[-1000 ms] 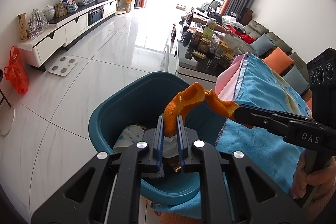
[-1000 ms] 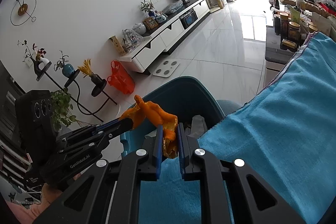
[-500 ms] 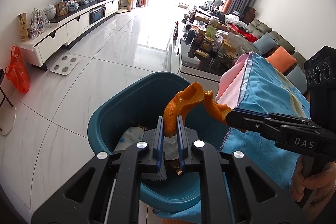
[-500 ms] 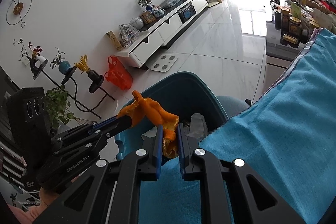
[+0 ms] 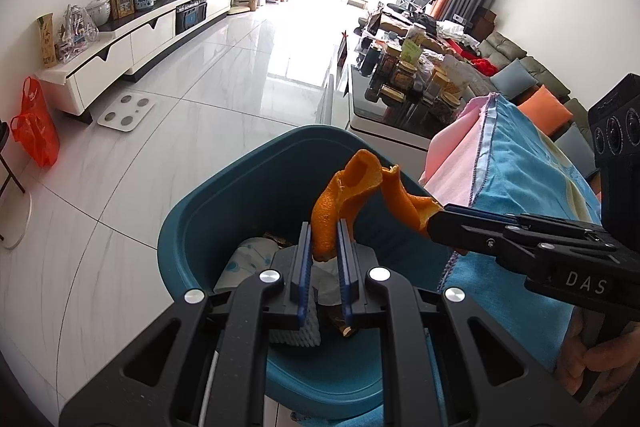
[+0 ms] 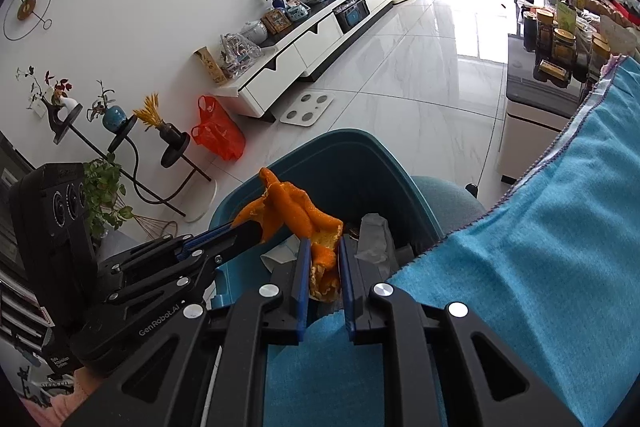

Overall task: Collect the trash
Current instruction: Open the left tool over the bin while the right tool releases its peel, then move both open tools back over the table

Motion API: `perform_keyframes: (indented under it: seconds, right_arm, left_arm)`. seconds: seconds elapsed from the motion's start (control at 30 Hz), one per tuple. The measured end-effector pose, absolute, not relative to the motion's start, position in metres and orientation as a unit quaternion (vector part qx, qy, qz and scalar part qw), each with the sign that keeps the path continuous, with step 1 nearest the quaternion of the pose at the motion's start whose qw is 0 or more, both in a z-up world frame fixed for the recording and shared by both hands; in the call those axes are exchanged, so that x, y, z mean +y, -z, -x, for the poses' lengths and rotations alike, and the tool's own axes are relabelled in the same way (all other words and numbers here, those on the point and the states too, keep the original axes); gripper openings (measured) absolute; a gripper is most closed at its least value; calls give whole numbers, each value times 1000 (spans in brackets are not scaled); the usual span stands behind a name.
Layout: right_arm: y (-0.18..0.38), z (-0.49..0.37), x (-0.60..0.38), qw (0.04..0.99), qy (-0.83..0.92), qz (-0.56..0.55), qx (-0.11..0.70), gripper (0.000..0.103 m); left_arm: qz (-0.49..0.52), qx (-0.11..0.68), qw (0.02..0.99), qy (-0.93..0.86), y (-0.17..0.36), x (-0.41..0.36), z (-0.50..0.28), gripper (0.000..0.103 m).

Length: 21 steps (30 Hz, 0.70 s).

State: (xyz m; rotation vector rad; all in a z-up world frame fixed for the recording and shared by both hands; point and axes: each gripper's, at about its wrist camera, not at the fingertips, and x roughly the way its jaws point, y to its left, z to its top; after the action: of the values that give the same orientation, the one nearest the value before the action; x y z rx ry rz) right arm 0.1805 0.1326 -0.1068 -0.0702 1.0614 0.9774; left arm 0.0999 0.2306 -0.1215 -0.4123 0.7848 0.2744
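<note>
There were two grippers, one orange peel and one blue-green bin. The left gripper (image 5: 323,233) had its two blue fingers (image 5: 305,259) squeezed tight on one end of the orange peel (image 5: 352,191). The peel stood up from between those fingers, bent over at the top, and ran across to the right. There the right gripper (image 5: 434,217) pinched its other end. In the right wrist view, the right gripper (image 6: 323,255) also had its fingers (image 6: 302,275) pressed on the peel (image 6: 296,215), with a crumpled piece sitting low between them, and the left gripper (image 6: 256,233) reached in from the left and bit the far end. So both grippers held the same peel, one at each end, and it hung in the air between them.

The peel was right above the open bin (image 5: 224,203), near the bin's right rim. Inside the bin lay one white paper cup (image 5: 244,259) at the left, one crumpled clear wrapper (image 6: 372,231) and some brown scraps, too small to tell what they were.

To the right of the bin was one blue cloth (image 5: 520,179), with its edge touching the bin's right rim. One hand (image 5: 596,367) gripped the right gripper's handle at the far right.
</note>
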Motion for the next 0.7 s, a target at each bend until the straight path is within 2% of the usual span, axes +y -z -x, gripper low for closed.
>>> perform_keyframes:
  seconds: [0.4, 0.6, 0.7]
  right_arm:
    - [108, -181, 134, 750, -446, 33, 487, 19]
    - [107, -184, 126, 750, -449, 19, 484, 20]
    - [106, -184, 120, 752, -451, 12, 480, 26]
  left_arm:
    - [201, 389, 890, -126, 134, 230, -113, 16]
    - [196, 381, 895, -127, 132, 227, -111, 31]
    - [188, 371, 900, -129, 127, 224, -107, 40]
